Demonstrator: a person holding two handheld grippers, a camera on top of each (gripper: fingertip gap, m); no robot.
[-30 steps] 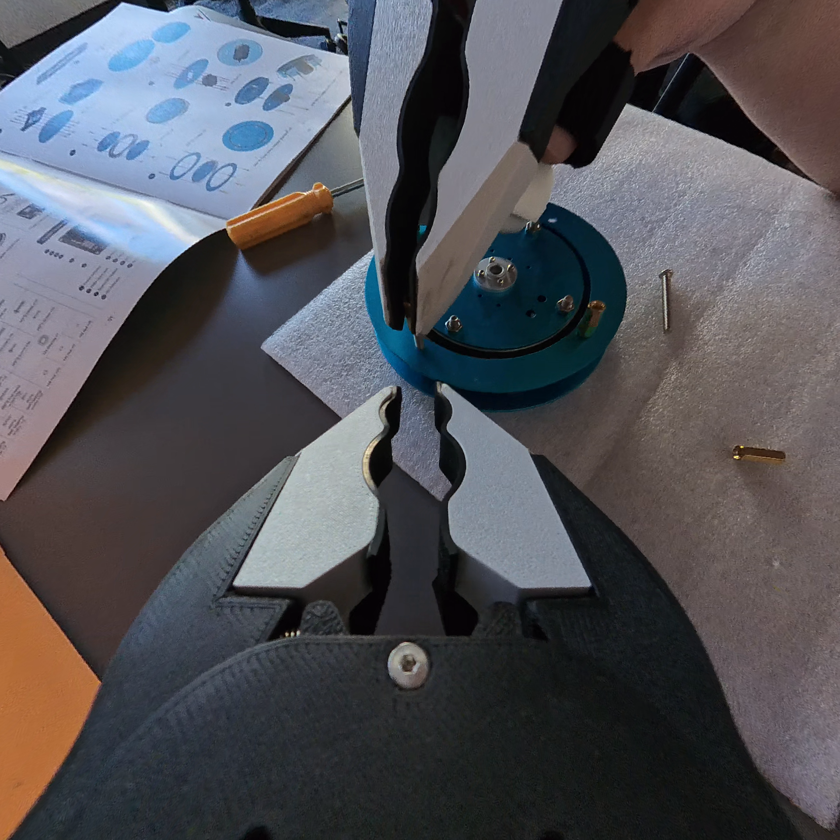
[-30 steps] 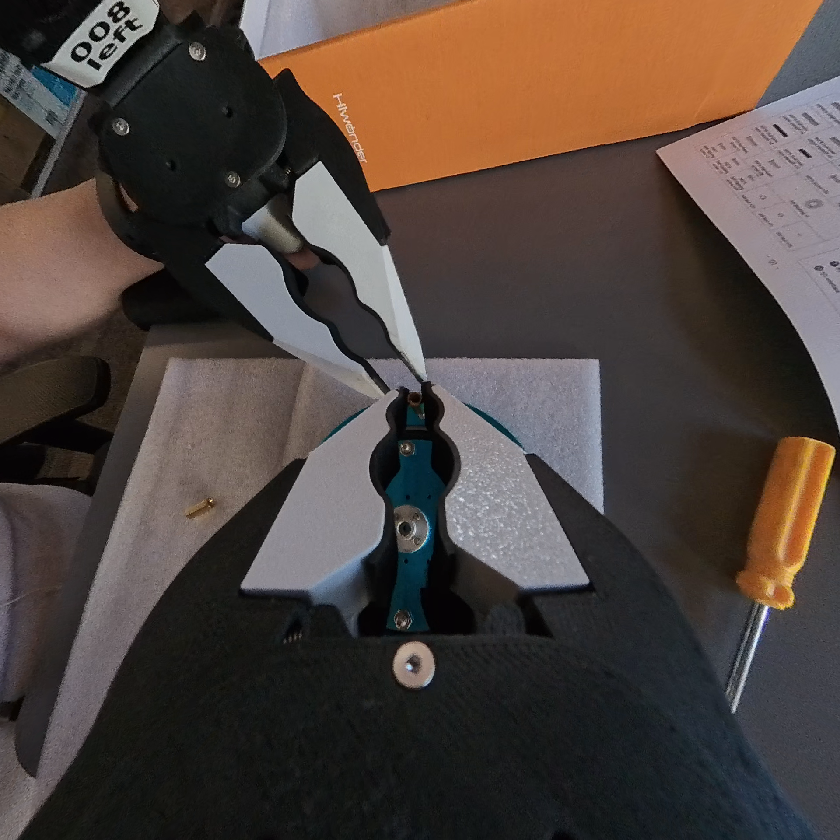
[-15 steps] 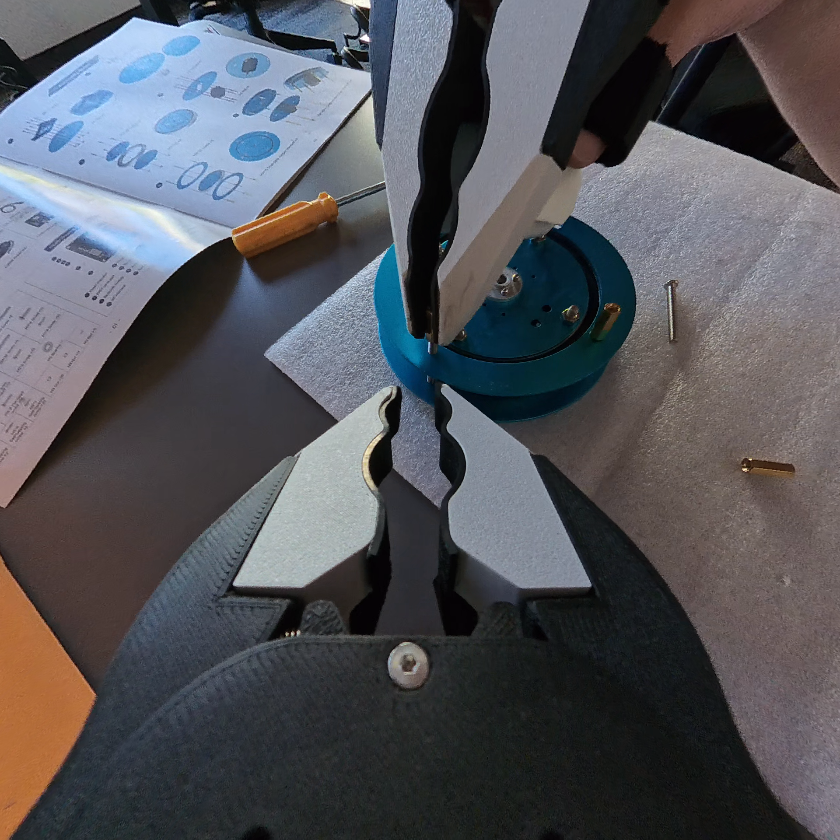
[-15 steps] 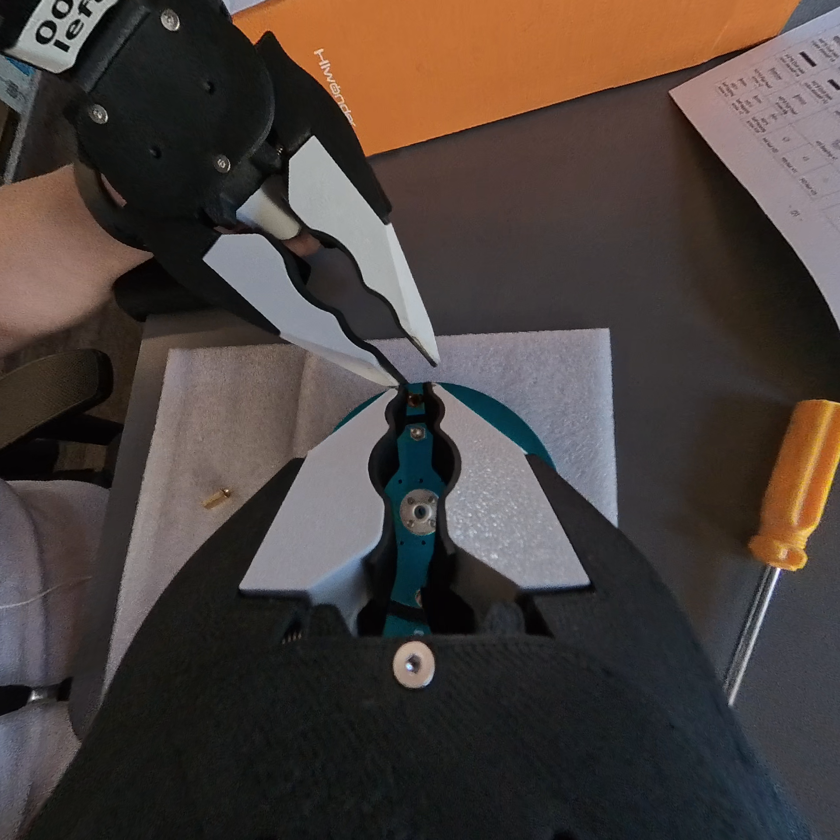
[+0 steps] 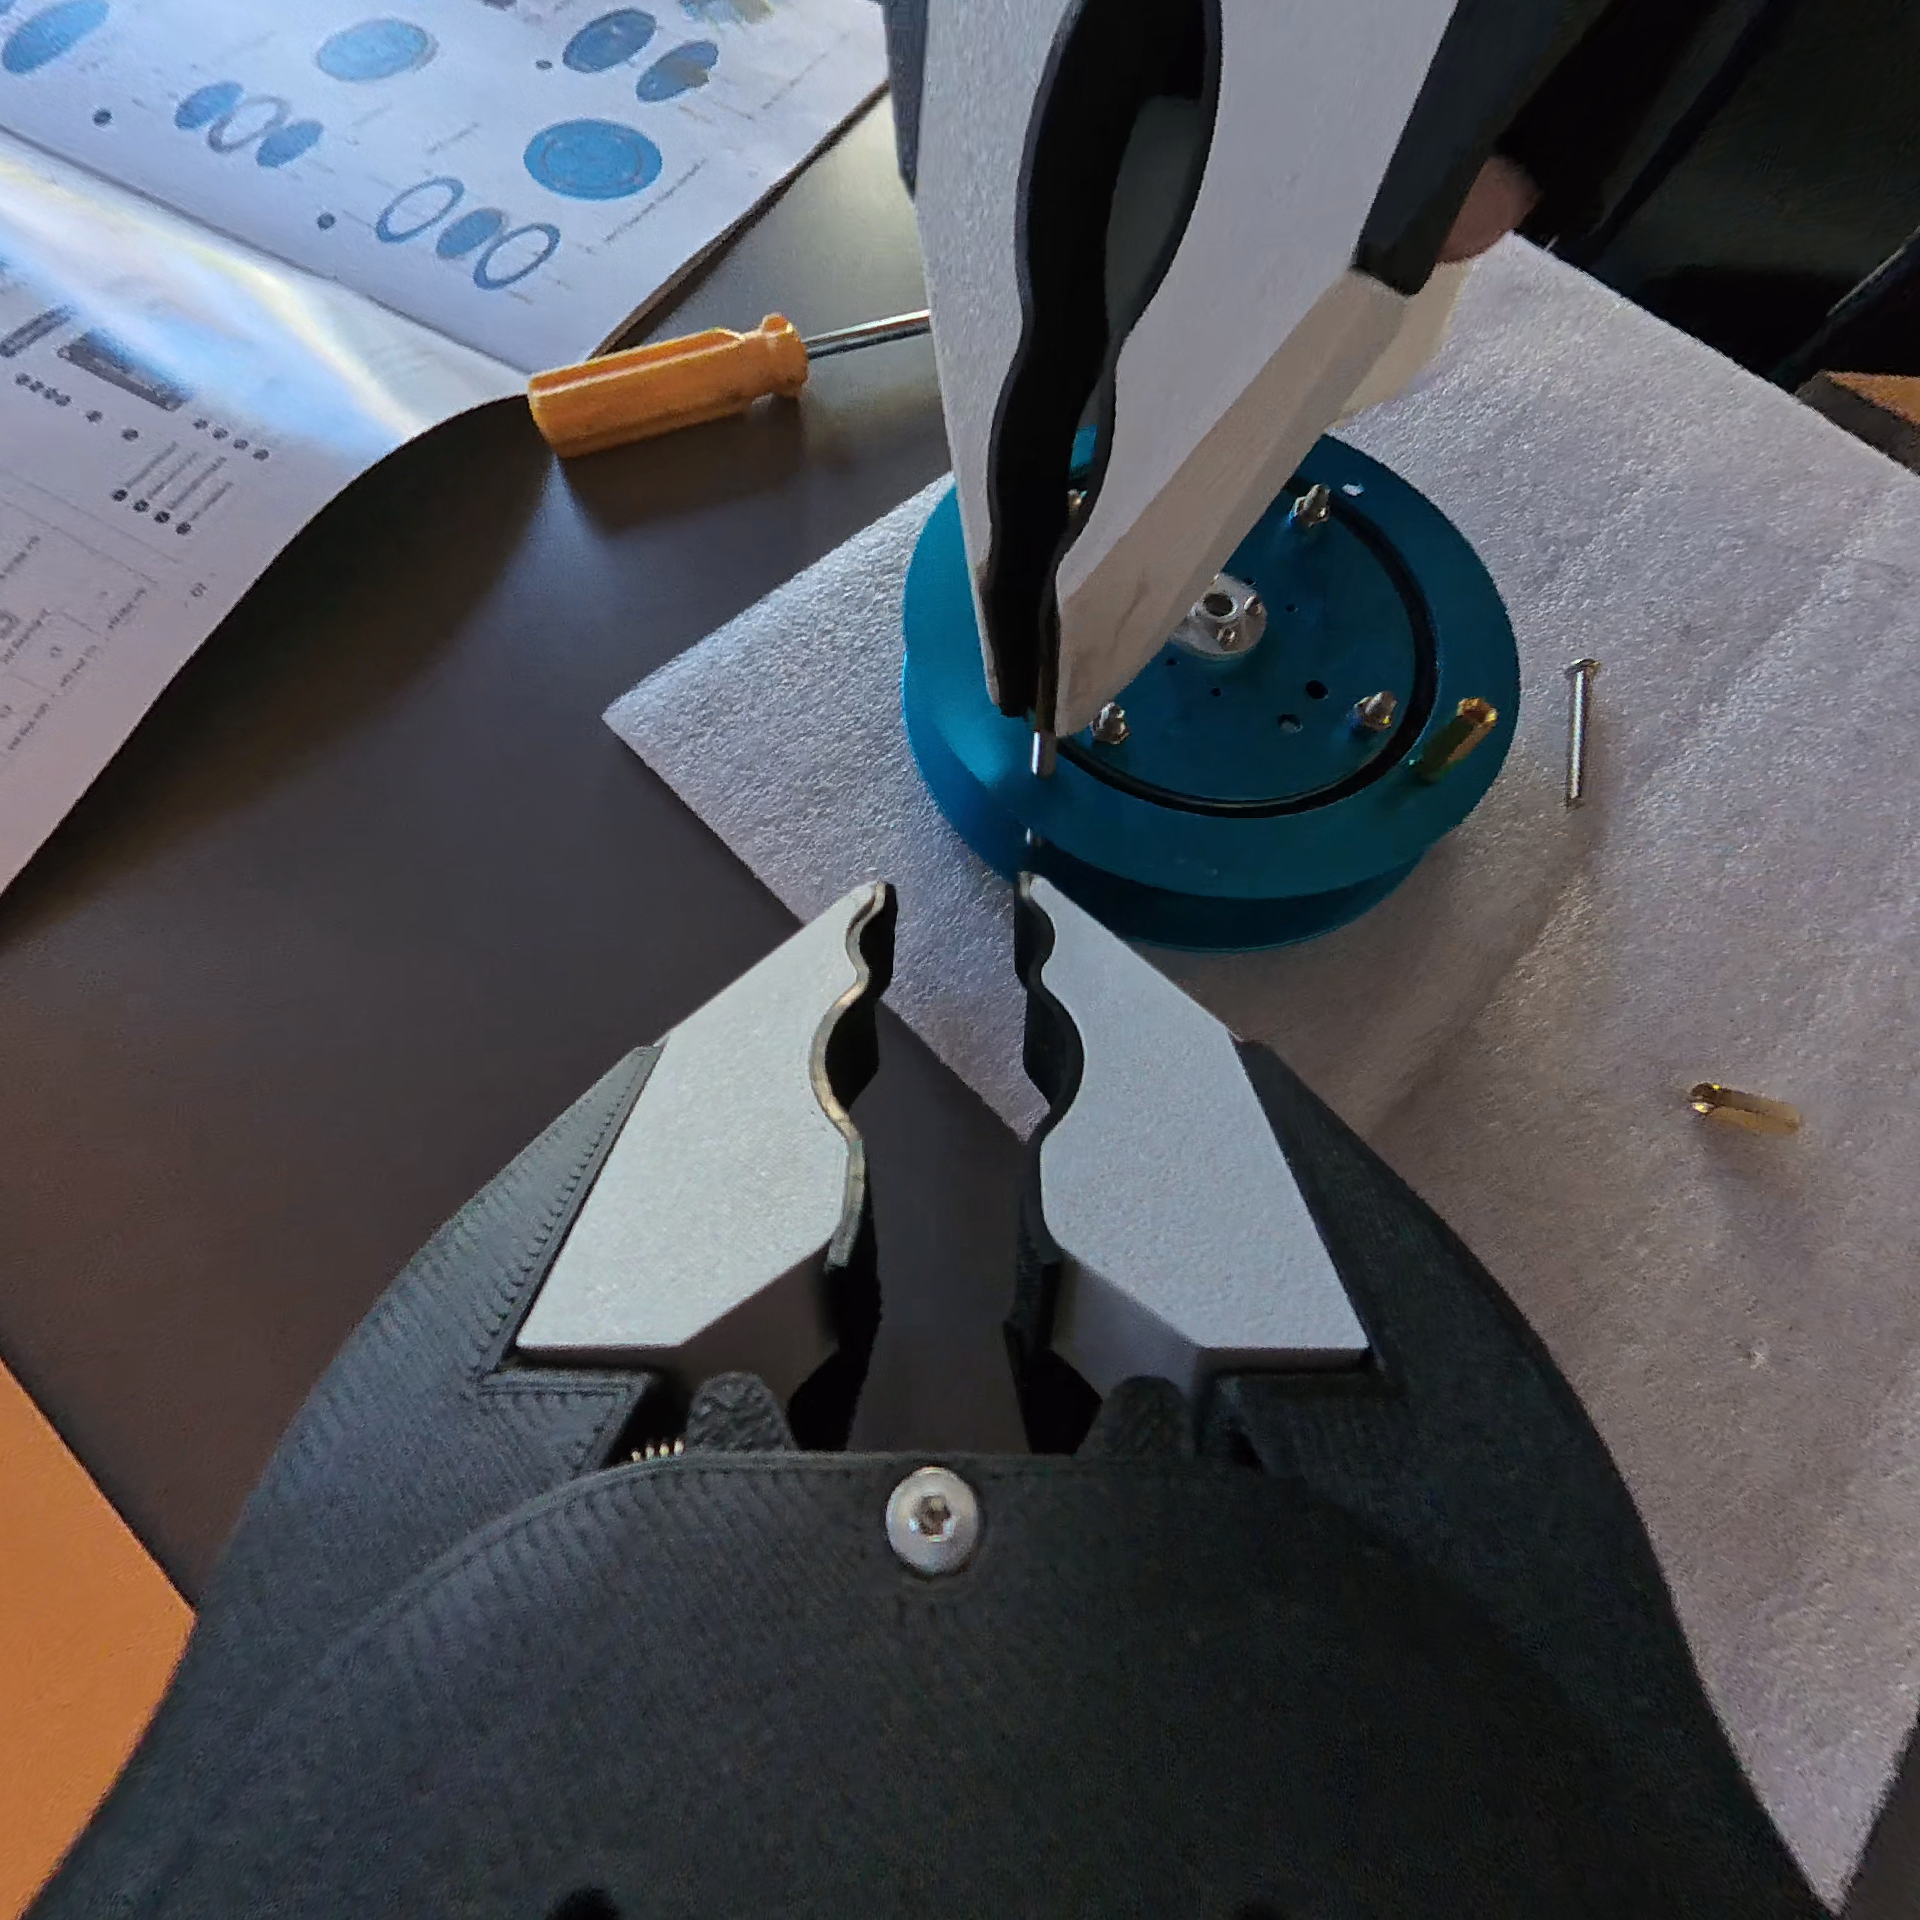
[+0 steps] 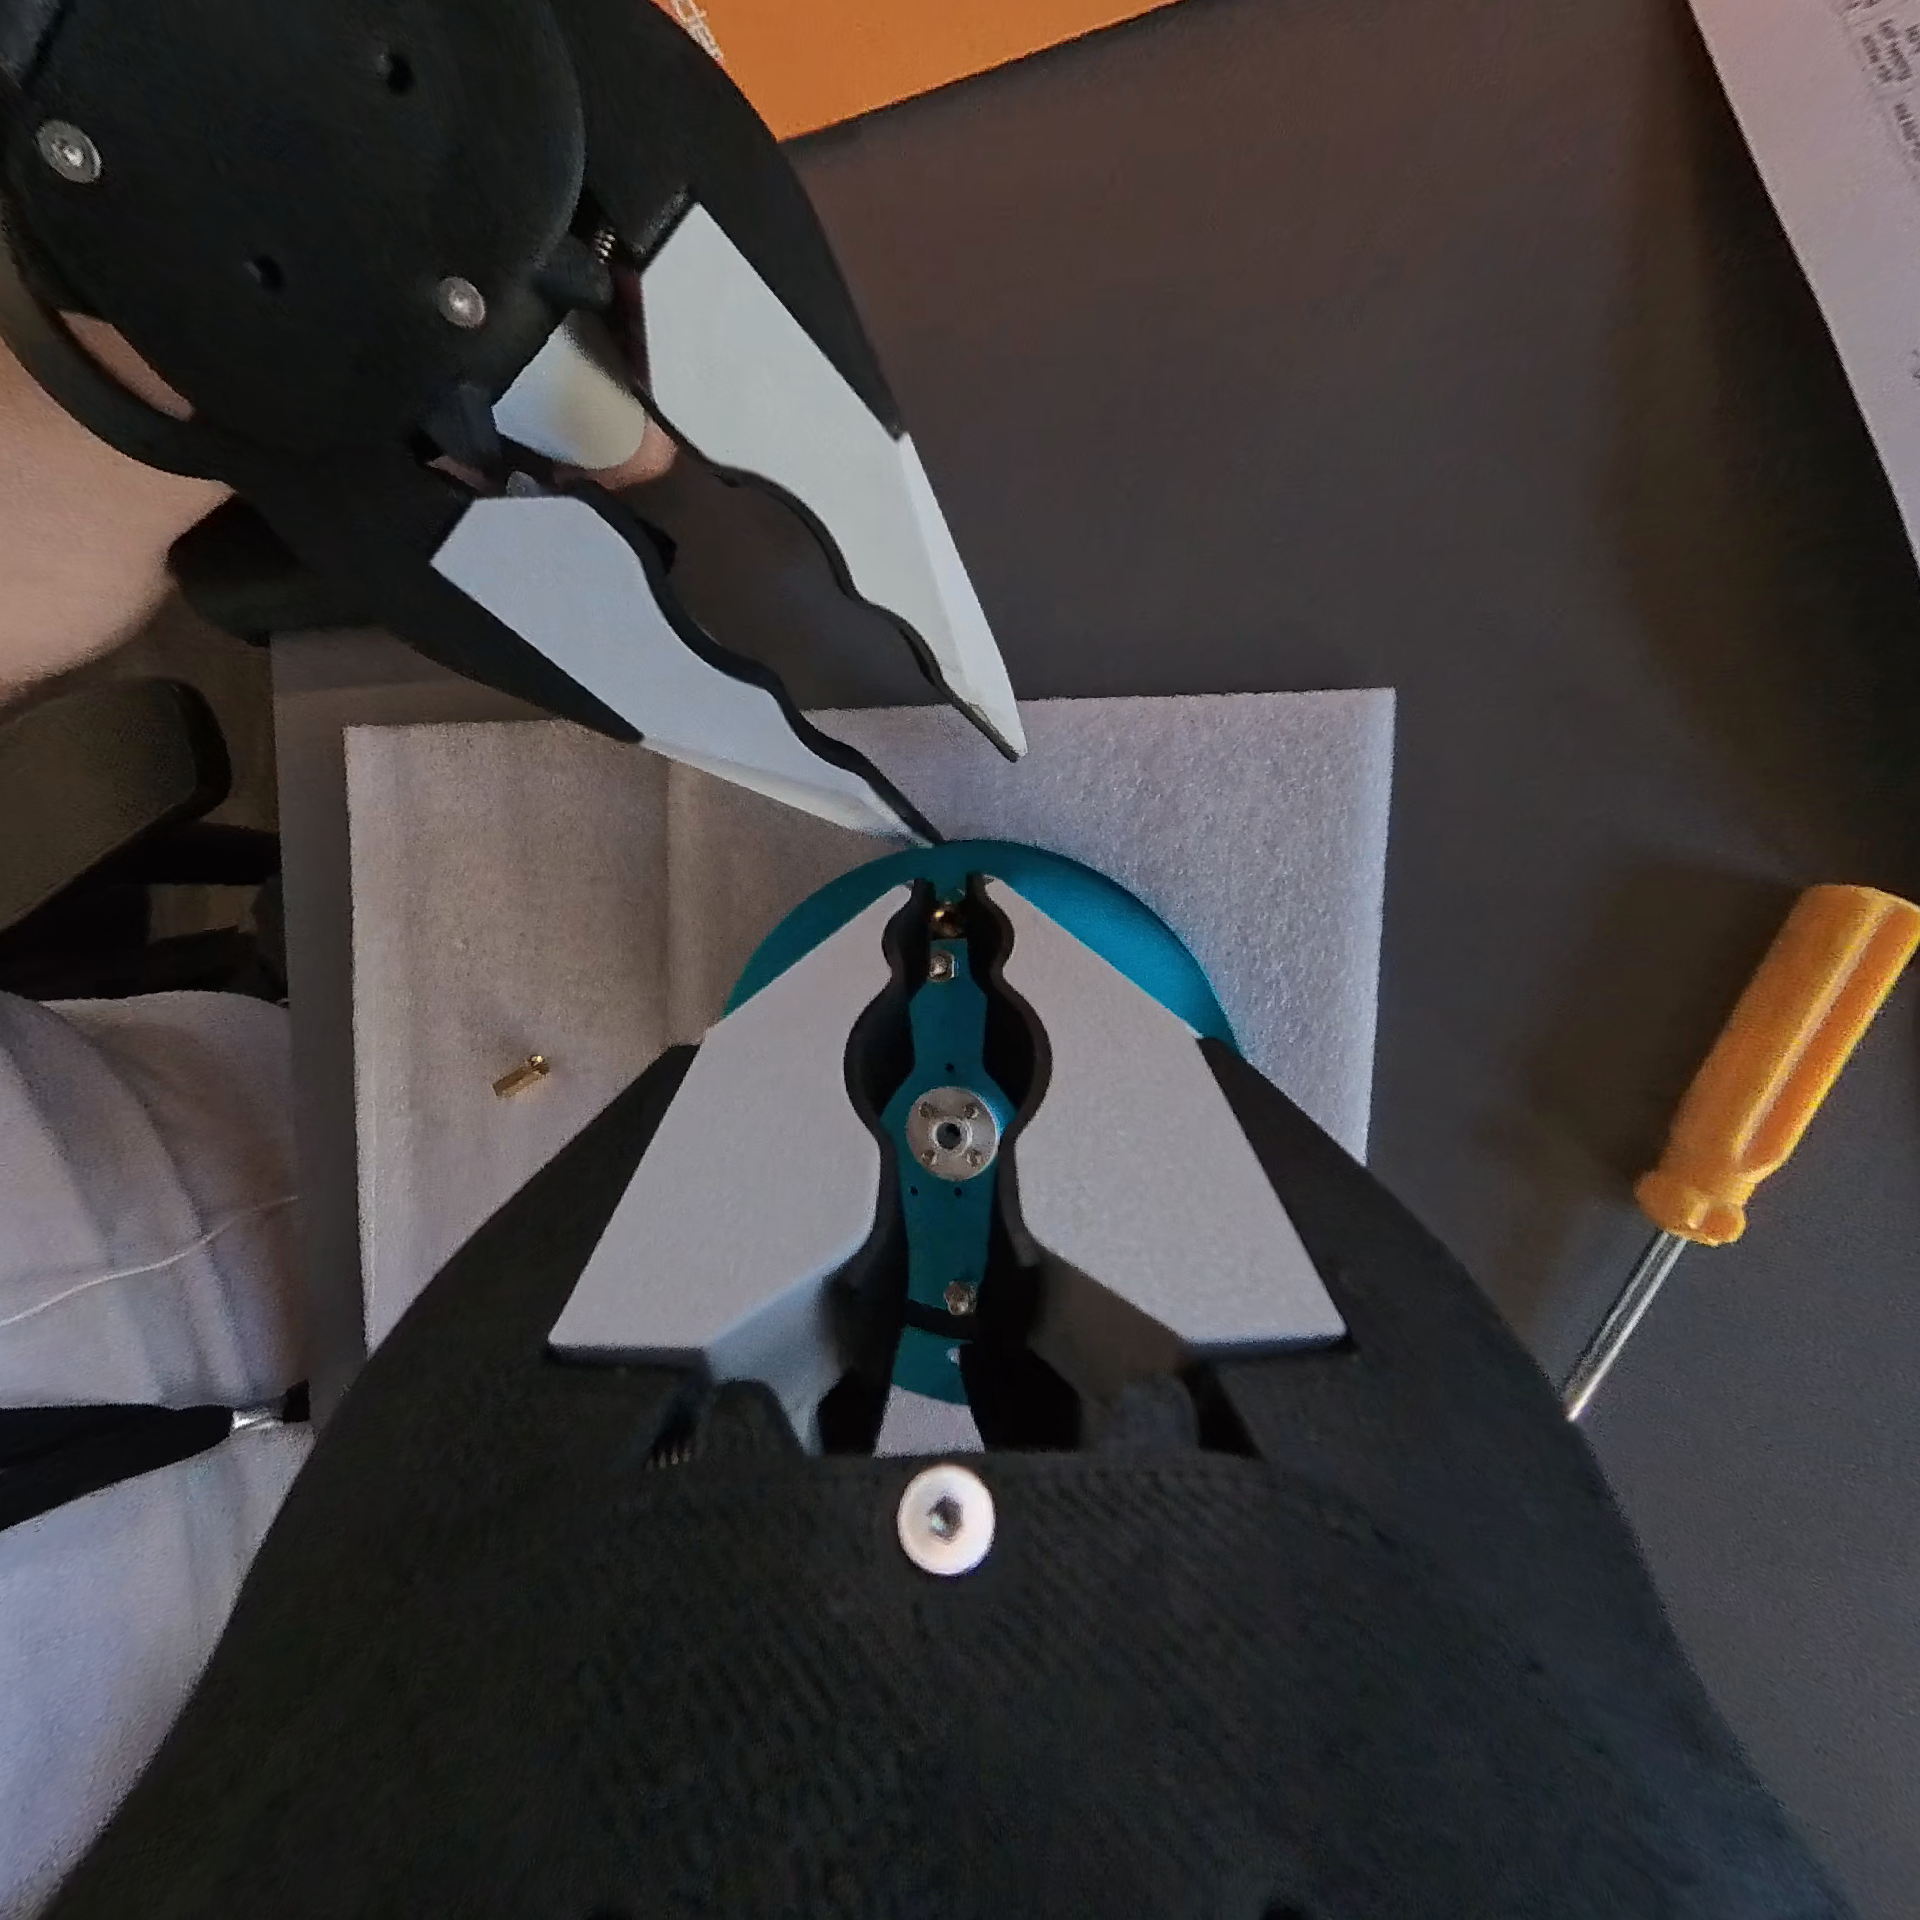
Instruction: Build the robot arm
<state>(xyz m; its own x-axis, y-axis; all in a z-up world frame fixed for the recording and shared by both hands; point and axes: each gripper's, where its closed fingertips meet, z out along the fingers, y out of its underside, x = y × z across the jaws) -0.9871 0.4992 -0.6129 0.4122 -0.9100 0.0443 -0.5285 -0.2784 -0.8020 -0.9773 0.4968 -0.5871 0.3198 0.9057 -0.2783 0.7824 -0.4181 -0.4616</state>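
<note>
A blue wheel lies flat on a white foam sheet. My right gripper comes down from above and is shut on a thin silver screw held upright at the wheel's near rim. In the right wrist view the right gripper stands over the wheel, the silver hub showing between its fingers. My left gripper is open and empty, just in front of the wheel's near edge. In the right wrist view it hangs beside the right gripper's tips.
A brass standoff stands on the wheel's right rim. A loose screw and a loose brass standoff lie on the foam. An orange-handled screwdriver, an open manual and an orange box lie on the dark table. My left and right fingertips are right by each other. The orange-handled screwdriver is about 15 cm from both grippers' fingertips. Look for it in the right wrist view too.
My left gripper has opened wider and come closer to the wheel. My right gripper has stayed shut on the screw at the wheel's near rim.
</note>
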